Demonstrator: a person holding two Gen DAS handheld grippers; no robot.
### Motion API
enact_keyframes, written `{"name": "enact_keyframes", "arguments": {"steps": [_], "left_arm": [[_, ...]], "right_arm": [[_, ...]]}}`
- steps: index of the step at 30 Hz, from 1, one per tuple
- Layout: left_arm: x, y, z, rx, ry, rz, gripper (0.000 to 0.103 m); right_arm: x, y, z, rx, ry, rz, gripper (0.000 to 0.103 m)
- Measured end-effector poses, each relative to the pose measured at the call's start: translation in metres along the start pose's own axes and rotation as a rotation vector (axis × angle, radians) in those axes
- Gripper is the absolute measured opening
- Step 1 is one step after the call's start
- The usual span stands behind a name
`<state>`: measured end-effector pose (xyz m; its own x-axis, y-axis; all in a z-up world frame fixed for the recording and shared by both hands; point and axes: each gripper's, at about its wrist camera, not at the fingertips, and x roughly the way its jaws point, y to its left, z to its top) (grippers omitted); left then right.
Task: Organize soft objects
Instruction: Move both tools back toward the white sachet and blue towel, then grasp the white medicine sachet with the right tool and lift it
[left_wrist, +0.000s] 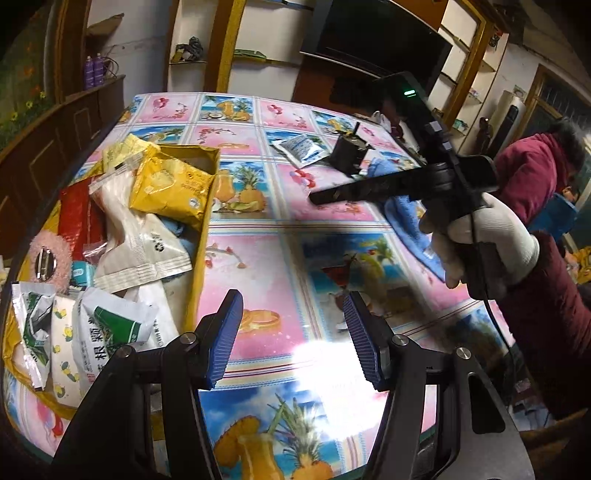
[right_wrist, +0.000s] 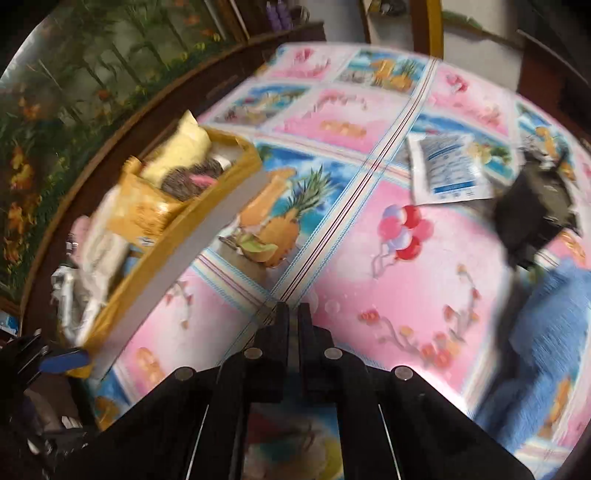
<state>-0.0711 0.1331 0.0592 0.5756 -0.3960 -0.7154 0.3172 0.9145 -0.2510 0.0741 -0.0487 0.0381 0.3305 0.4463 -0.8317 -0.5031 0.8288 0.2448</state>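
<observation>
A yellow cardboard box (left_wrist: 205, 206) at the table's left holds several soft packets, among them a yellow pouch (left_wrist: 171, 186) and a white pouch (left_wrist: 138, 243); it also shows in the right wrist view (right_wrist: 177, 225). My left gripper (left_wrist: 293, 339) is open and empty, low over the table beside the box. My right gripper (right_wrist: 293, 314) is shut with nothing between its fingers; it shows in the left wrist view (left_wrist: 317, 197) above the table. A blue towel (right_wrist: 546, 332) lies at the right. A white and blue packet (right_wrist: 447, 170) lies further back.
A black object (right_wrist: 532, 214) stands on the table beside the towel. A floral-patterned cloth (left_wrist: 258, 258) covers the table. A dark wooden bench back runs along the left edge. A person in a red coat (left_wrist: 535, 177) sits at the right.
</observation>
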Motion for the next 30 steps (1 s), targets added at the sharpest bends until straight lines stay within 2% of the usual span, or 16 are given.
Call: {"name": "enact_keyframes", "arguments": {"steps": [1,3,4,5,6,9,11,17,20,21,22,23,26,30], "left_arm": [[0.001,0.001,0.003,-0.014,0.003,-0.02,0.057],[0.005,0.001,0.007,-0.042,0.007,-0.042,0.057],[0.007,0.001,0.008,-0.053,0.01,-0.047,0.057],[0.008,0.0,0.008,-0.061,0.013,-0.054,0.057],[0.009,-0.001,0.008,-0.067,0.016,-0.064,0.057],[0.009,-0.005,0.004,-0.064,0.023,-0.079,0.057],[0.009,-0.005,0.003,-0.054,0.03,-0.078,0.057],[0.008,-0.005,-0.001,-0.019,0.039,-0.077,0.057],[0.01,-0.002,-0.001,-0.029,0.042,-0.082,0.057],[0.011,0.0,-0.001,-0.038,0.041,-0.084,0.057],[0.012,0.002,-0.001,-0.047,0.04,-0.085,0.057],[0.013,0.003,0.0,-0.054,0.041,-0.085,0.057],[0.012,0.003,0.0,-0.068,0.04,-0.089,0.057],[0.007,0.0,-0.001,-0.063,0.032,-0.09,0.057]], "right_arm": [[-0.014,-0.007,0.001,0.028,-0.052,-0.016,0.005],[-0.041,-0.026,0.011,0.09,-0.191,-0.102,0.029],[-0.049,-0.032,0.017,0.104,-0.242,-0.155,0.053],[-0.053,-0.039,0.025,0.116,-0.29,-0.207,0.062],[-0.052,-0.044,0.032,0.126,-0.316,-0.224,0.066],[-0.031,-0.052,0.051,0.147,-0.331,-0.235,0.066],[-0.007,-0.053,0.063,0.15,-0.299,-0.271,0.066],[0.049,-0.047,0.09,0.106,-0.193,-0.471,0.065],[0.065,-0.041,0.093,0.023,-0.138,-0.558,0.053],[0.065,-0.039,0.092,0.002,-0.129,-0.547,0.032],[0.065,-0.04,0.091,0.015,-0.119,-0.487,0.027],[0.061,-0.04,0.088,0.025,-0.112,-0.447,0.026],[0.059,-0.028,0.079,-0.039,-0.082,-0.427,0.025],[0.053,-0.002,0.057,-0.1,-0.031,-0.323,0.024]]}}
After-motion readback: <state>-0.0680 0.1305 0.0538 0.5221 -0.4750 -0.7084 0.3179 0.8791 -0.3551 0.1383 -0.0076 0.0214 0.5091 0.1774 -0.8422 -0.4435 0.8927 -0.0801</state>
